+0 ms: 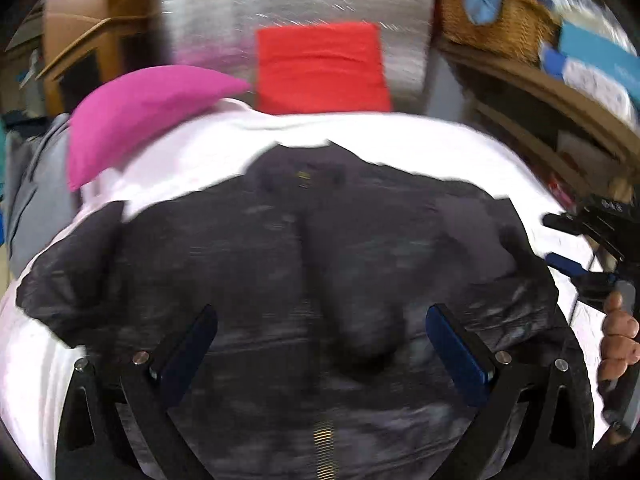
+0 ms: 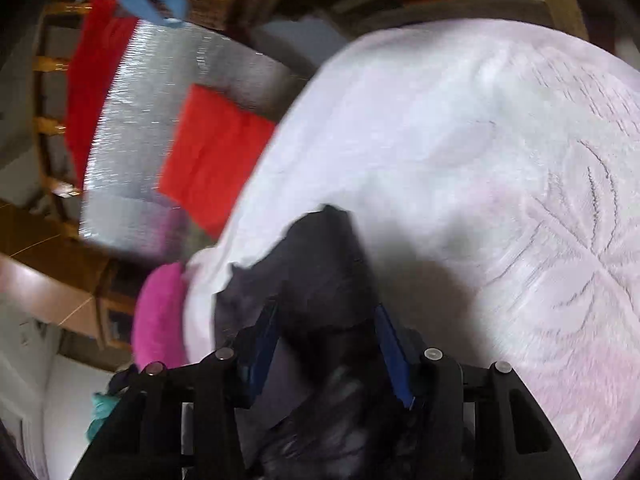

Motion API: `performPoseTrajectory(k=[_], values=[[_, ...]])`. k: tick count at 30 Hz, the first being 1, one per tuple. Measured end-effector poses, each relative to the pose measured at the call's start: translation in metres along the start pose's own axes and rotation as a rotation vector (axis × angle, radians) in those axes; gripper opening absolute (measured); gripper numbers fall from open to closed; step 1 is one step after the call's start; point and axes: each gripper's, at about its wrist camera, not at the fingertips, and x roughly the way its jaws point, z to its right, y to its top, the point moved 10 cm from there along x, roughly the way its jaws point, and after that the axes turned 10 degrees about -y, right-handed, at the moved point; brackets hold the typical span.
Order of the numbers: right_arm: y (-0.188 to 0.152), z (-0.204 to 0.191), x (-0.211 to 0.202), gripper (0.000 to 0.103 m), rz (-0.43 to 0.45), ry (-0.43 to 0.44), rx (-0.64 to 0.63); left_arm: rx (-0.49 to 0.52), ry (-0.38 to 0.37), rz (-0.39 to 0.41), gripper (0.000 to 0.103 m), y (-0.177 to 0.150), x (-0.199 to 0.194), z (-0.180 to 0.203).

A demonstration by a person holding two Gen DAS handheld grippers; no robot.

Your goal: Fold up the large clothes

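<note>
Our left claw (image 1: 320,340) hangs wide over the dark garment (image 1: 304,280), our right claw (image 2: 326,344) half-closed with a fold of it between the fingers, white bedspread (image 2: 460,140) open beyond, red cloth (image 1: 320,68) farthest.

A large dark grey garment with a brass zip (image 1: 304,280) lies spread over a pale pink bedspread (image 1: 420,136). The left tongs (image 1: 320,332) hang above it, blue-padded fingers (image 1: 456,344) wide apart with nothing between them. At the right edge a hand (image 1: 618,336) grips the other black tongs (image 1: 592,240). Beyond lie a magenta pillow (image 1: 136,112) and a folded red cloth (image 1: 320,68); a wicker basket (image 1: 496,20) sits on a wooden shelf.
</note>
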Motion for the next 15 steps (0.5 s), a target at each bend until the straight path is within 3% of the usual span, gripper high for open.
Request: performPoseTrajectory(k=[6, 7, 8, 9, 10, 12, 15], values=[[-0.011, 0.004, 0.027, 0.053, -0.127, -0.005, 0.026, 0.075, 0.122, -0.092, 0.101, 0.002, 0.053, 0.021], [-0.018, 0.003, 0.032, 0.049, -0.158, -0.006, 0.022, 0.071, 0.112, -0.102, 0.095, 0.002, 0.059, 0.022], [-0.018, 0.011, 0.032, 0.037, -0.175, -0.013, 0.018, 0.059, 0.079, -0.109, 0.069, 0.0, 0.06, 0.023], [-0.022, 0.007, 0.032, 0.036, -0.178, -0.03, 0.009, 0.046, 0.046, -0.122, 0.05, 0.0, 0.062, 0.025], [-0.022, 0.007, 0.031, 0.034, -0.165, -0.048, -0.006, 0.047, 0.052, -0.126, 0.047, 0.0, 0.062, 0.023], [-0.022, 0.007, 0.03, 0.03, -0.155, -0.058, -0.02, 0.042, 0.052, -0.106, 0.022, 0.005, 0.055, 0.017], [-0.021, 0.009, 0.03, 0.027, -0.157, -0.063, -0.014, -0.07, 0.0, -0.093, 0.017, 0.011, 0.042, -0.008]])
